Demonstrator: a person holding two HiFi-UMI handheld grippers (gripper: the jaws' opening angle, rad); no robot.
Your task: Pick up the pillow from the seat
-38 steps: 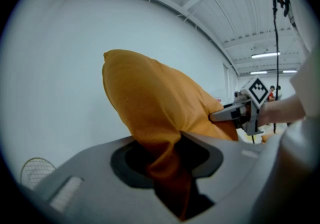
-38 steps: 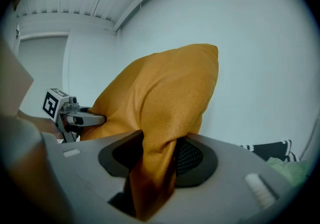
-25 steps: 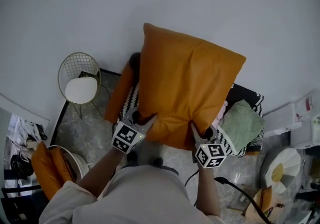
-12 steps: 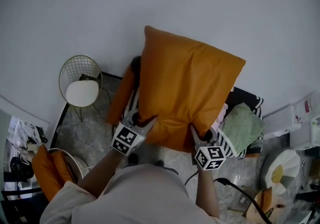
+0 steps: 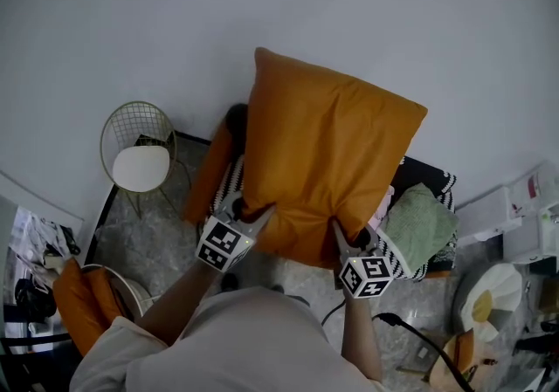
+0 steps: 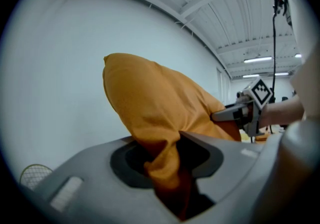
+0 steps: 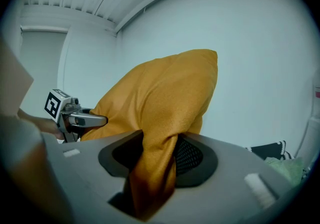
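Observation:
A big orange pillow [image 5: 327, 154] hangs in the air in front of the white wall, held by its two lower corners. My left gripper [image 5: 253, 213] is shut on the lower left corner; the orange fabric [image 6: 165, 163] bunches between its jaws. On the lower right corner my right gripper [image 5: 342, 233] is shut, with a fold of the pillow [image 7: 155, 168] pinched in its jaws. Each gripper view shows the other gripper [image 6: 245, 111] [image 7: 70, 113] across the pillow. The seat [image 5: 419, 251] lies below, partly hidden by the pillow.
A second orange cushion [image 5: 210, 168] leans at the seat's left end. A green folded cloth [image 5: 424, 220] and a black-and-white striped textile [image 5: 397, 251] lie on the seat. A gold wire chair [image 5: 140, 154] stands left. Another orange chair [image 5: 83, 303] is at the lower left. A cable [image 5: 419, 342] runs across the floor.

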